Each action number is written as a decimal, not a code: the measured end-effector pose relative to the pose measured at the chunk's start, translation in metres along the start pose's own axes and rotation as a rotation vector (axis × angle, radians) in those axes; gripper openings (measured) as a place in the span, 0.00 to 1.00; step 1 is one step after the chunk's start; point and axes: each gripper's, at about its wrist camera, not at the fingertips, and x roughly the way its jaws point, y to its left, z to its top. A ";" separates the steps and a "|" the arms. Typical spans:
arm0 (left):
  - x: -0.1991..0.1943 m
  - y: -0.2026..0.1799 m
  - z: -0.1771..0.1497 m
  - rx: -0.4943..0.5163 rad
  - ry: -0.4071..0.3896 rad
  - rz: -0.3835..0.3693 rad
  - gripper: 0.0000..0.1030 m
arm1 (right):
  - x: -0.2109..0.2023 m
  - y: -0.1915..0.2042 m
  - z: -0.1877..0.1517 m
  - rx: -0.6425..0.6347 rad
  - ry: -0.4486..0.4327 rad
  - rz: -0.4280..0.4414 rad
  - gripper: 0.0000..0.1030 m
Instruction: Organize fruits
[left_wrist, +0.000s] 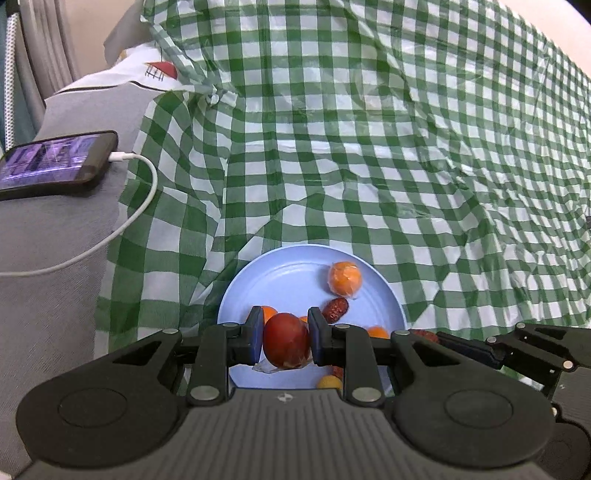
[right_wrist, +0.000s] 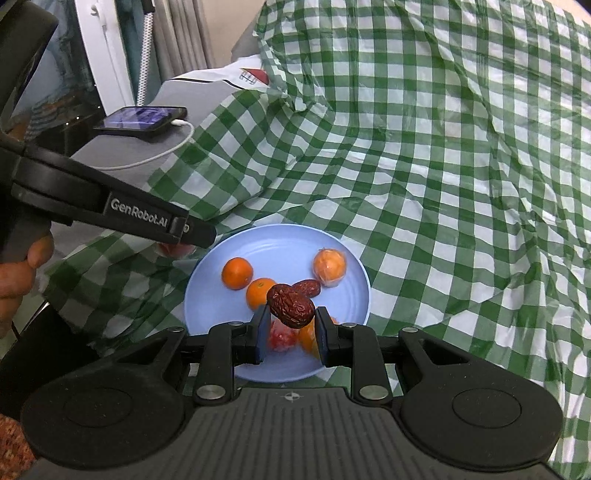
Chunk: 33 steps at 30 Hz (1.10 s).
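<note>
A light blue plate (left_wrist: 295, 273) (right_wrist: 273, 243) lies on the green checked cloth. On it are a wrapped orange (left_wrist: 344, 279) (right_wrist: 330, 267), two small oranges (right_wrist: 237, 273) (right_wrist: 259, 293), a red date (left_wrist: 335, 309) (right_wrist: 308, 287) and other small fruit under my fingers. My left gripper (left_wrist: 284, 341) is shut on a dark red wrapped plum (left_wrist: 286, 341), held over the plate's near left part. My right gripper (right_wrist: 291, 326) is shut on a wrinkled red date (right_wrist: 291, 304) above the plate's near edge. The right gripper also shows at the right in the left wrist view (left_wrist: 480, 350).
A phone (left_wrist: 55, 162) (right_wrist: 142, 120) with a white charging cable (left_wrist: 122, 221) lies on a grey cushion at the left. The checked cloth (left_wrist: 369, 147) rises in folds behind and to the right of the plate. The left gripper's body (right_wrist: 110, 206) crosses the right wrist view's left side.
</note>
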 end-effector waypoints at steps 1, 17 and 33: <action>0.005 0.001 0.002 0.000 0.006 0.002 0.27 | 0.004 -0.001 0.001 -0.001 0.003 -0.001 0.26; 0.061 0.005 0.008 0.039 0.062 0.021 0.28 | 0.057 -0.006 0.007 -0.040 0.071 0.005 0.27; -0.020 -0.003 -0.027 0.009 0.043 0.133 1.00 | -0.014 0.004 -0.011 0.011 0.062 -0.041 0.96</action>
